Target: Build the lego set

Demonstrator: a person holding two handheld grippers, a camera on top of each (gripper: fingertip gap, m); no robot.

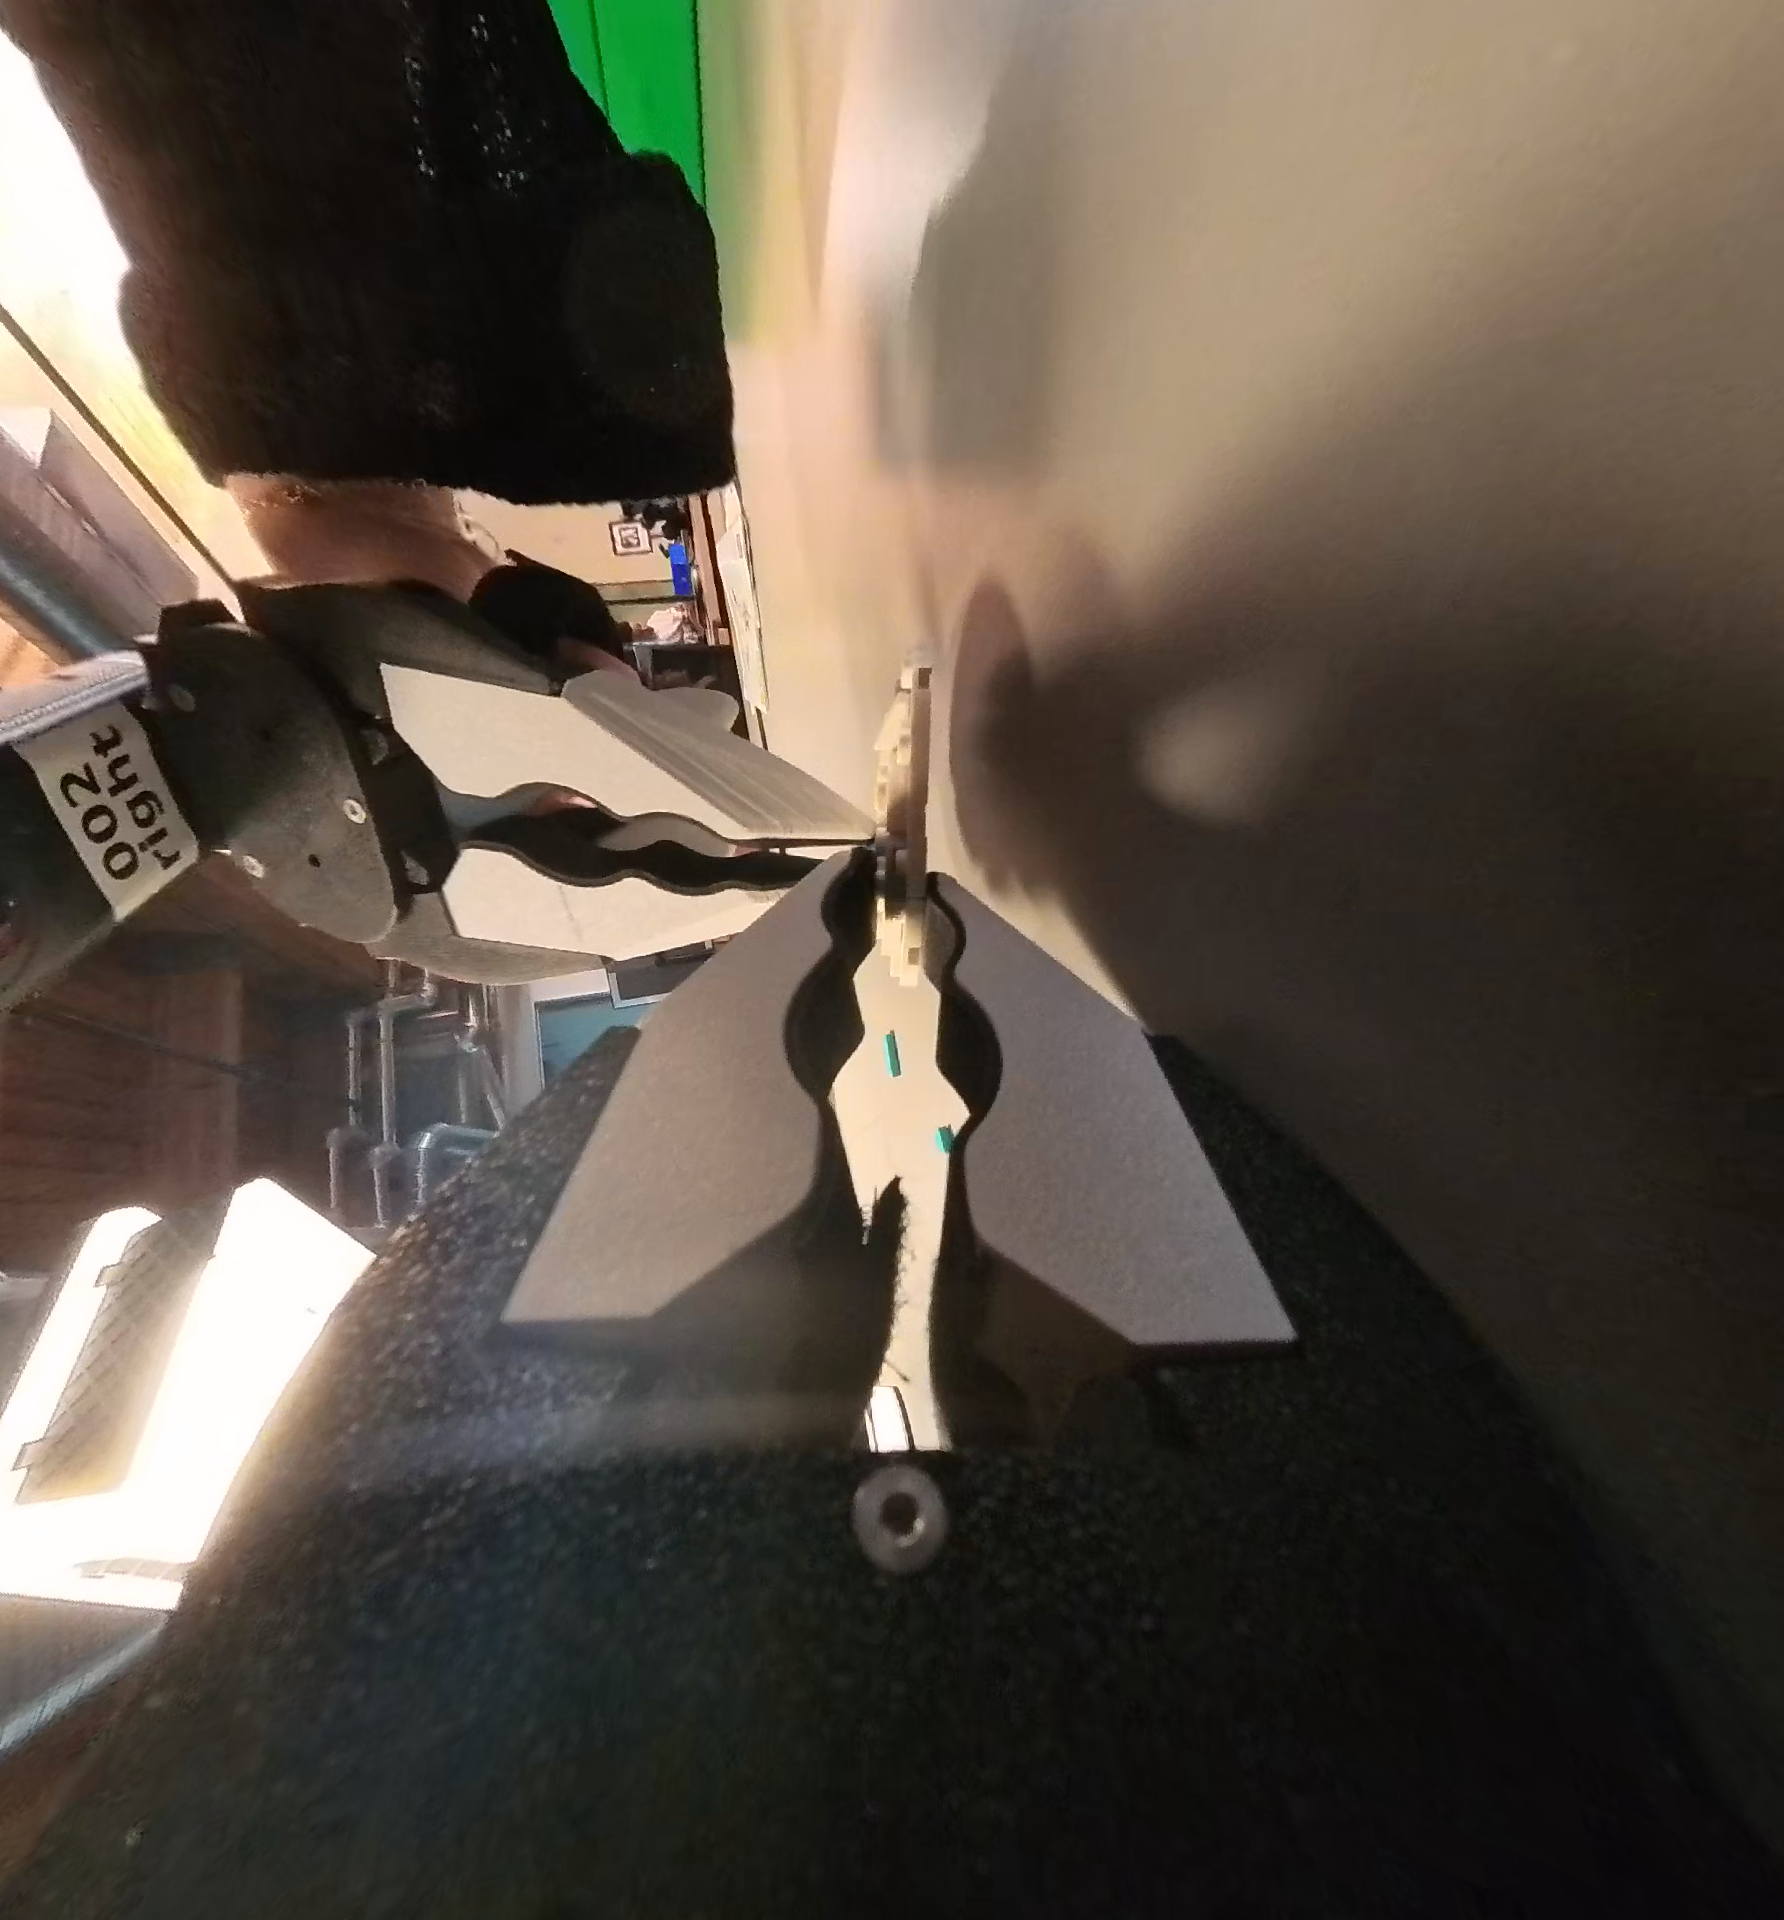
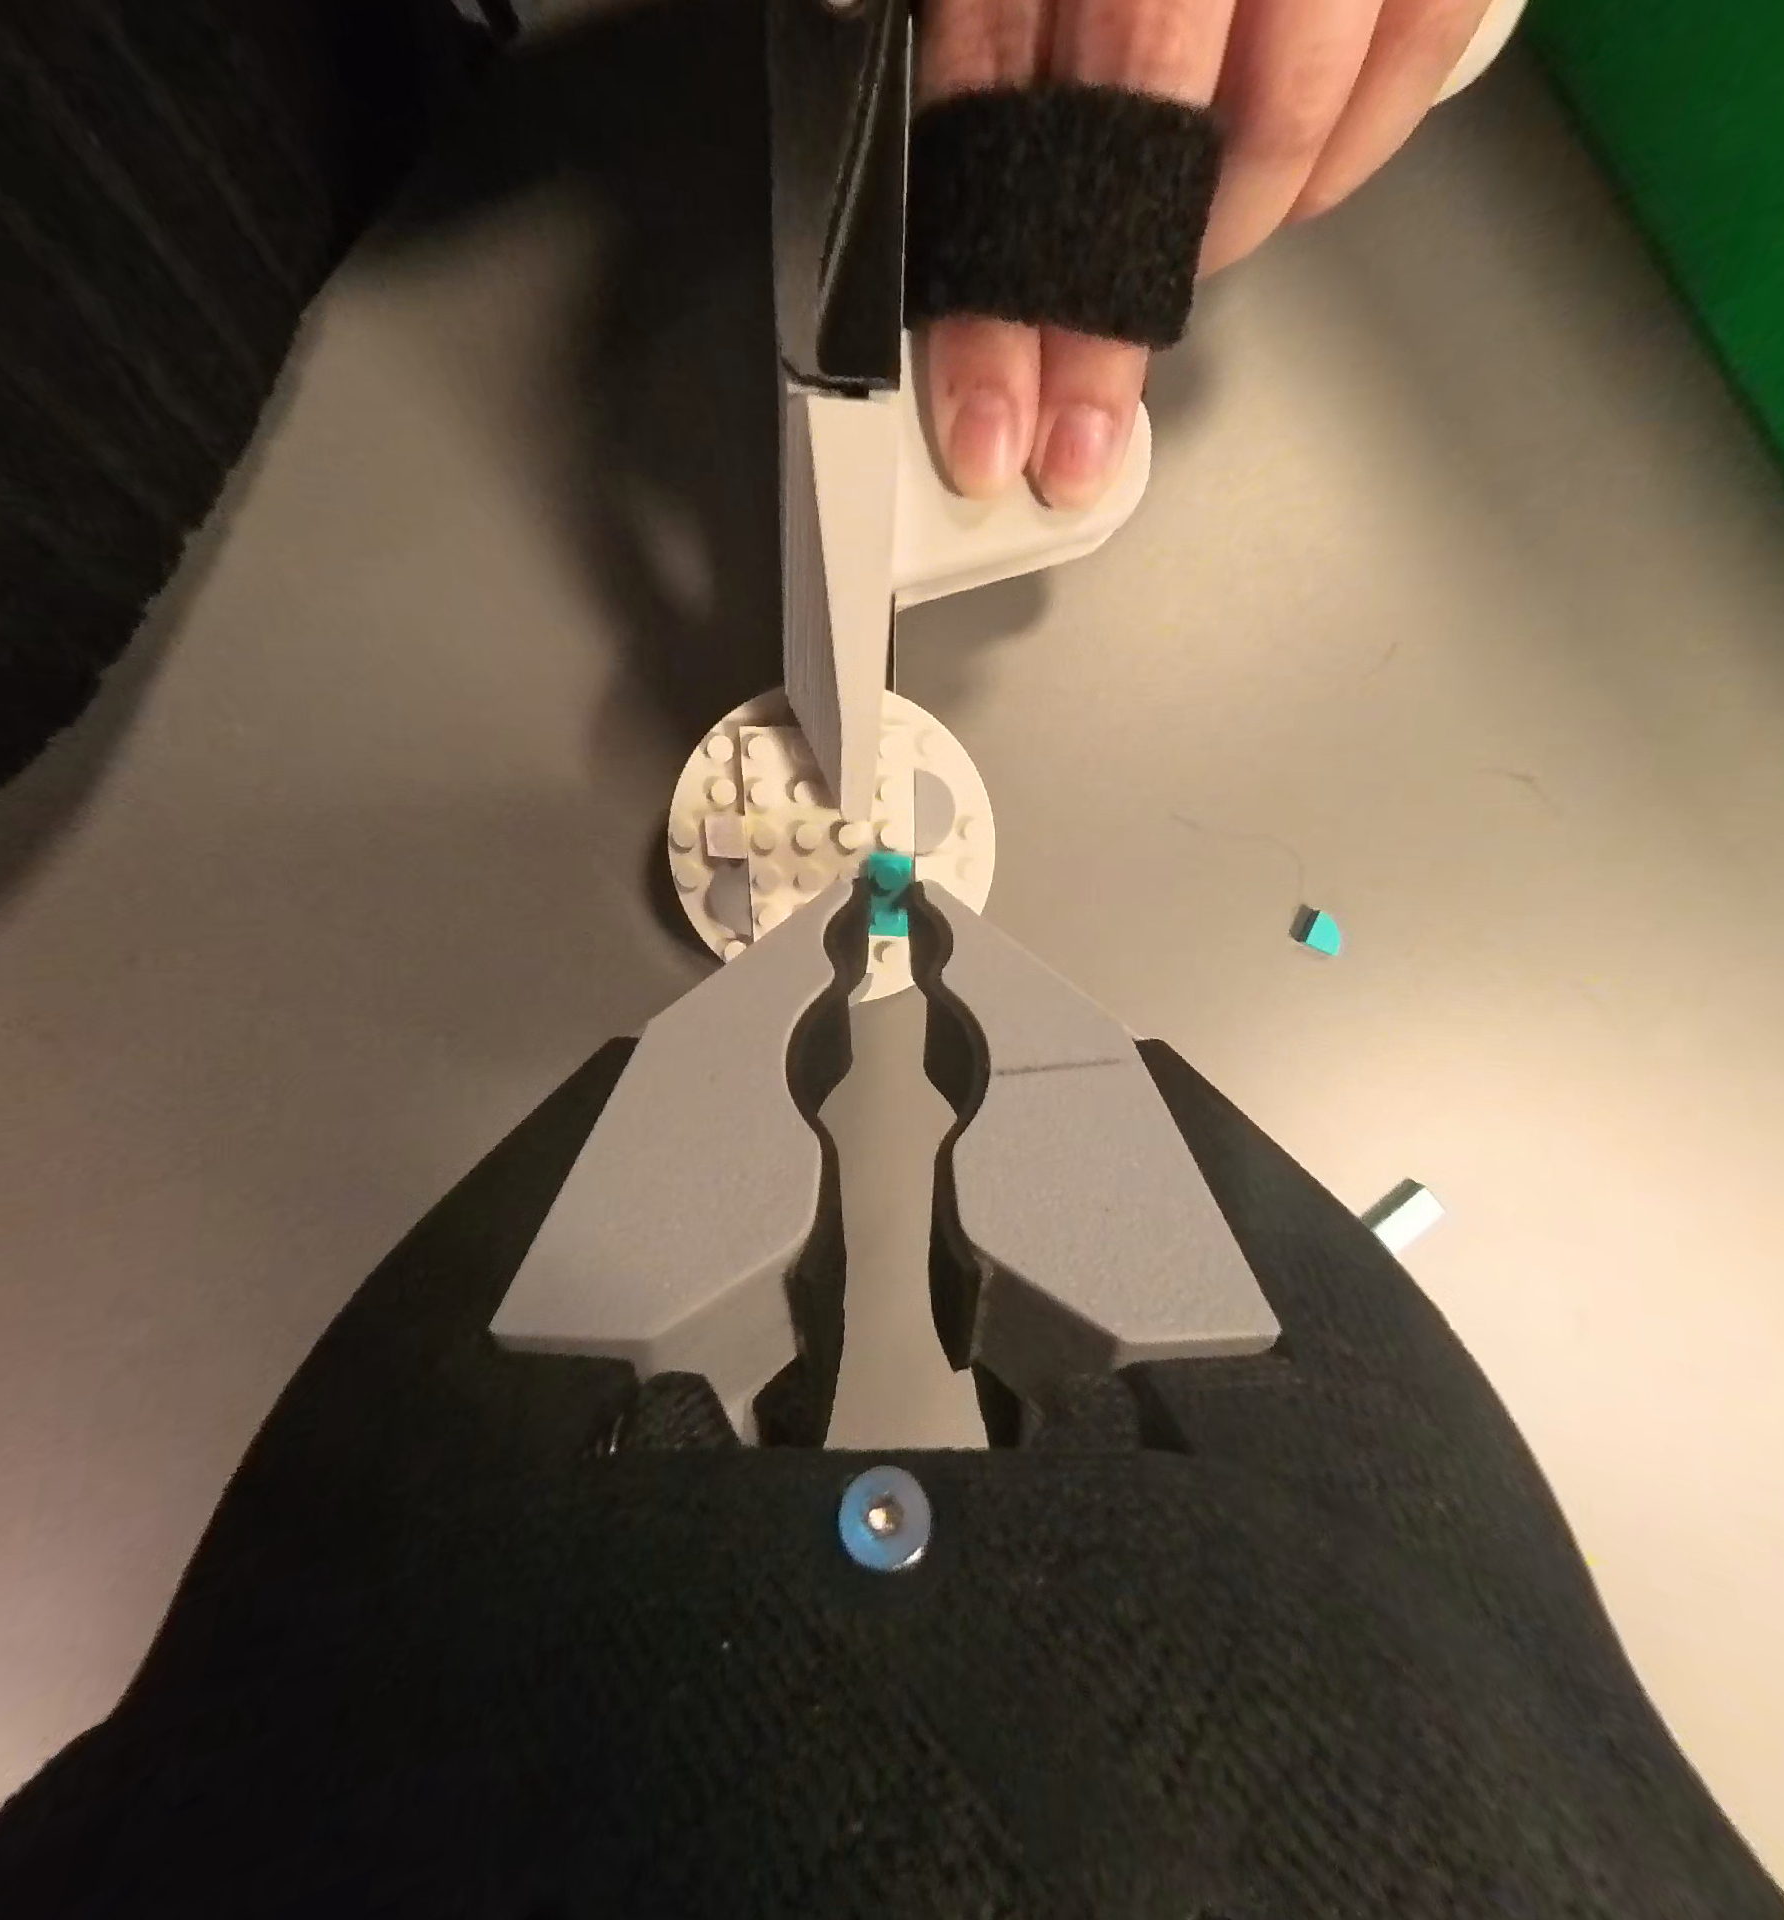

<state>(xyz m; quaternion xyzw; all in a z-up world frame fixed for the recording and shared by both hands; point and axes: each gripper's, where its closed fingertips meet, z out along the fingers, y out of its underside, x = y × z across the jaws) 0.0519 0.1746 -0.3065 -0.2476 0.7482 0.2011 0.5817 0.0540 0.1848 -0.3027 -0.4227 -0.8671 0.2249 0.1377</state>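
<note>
**Teal piece held over the round white plate**

The round white plate (image 2: pixel 834 831) lies flat on the grey counter (image 2: pixel 1387 644), with small white and grey pieces already fixed on its studs. Your right gripper (image 2: pixel 883 902) has its jaws closed on a small teal piece (image 2: pixel 888 894), and this piece sits at the near middle part of the plate, touching its top. Your left gripper (image 2: pixel 860 800) comes down from above in the right wrist view; its tips rest on the plate just beyond the teal piece. In the left wrist view the left gripper (image 1: pixel 903 883) has its jaws nearly together on the edge of the plate (image 1: pixel 903 790), which you see there from the side, and the right gripper (image 1: pixel 867 836) meets it at the same place.

A second teal piece (image 2: pixel 1319 928) lies alone on the counter, well apart to the right of the plate. A small metal part (image 2: pixel 1399 1216) shows beside the right gripper body. A green surface (image 2: pixel 1719 260) borders the counter at the far right.
</note>
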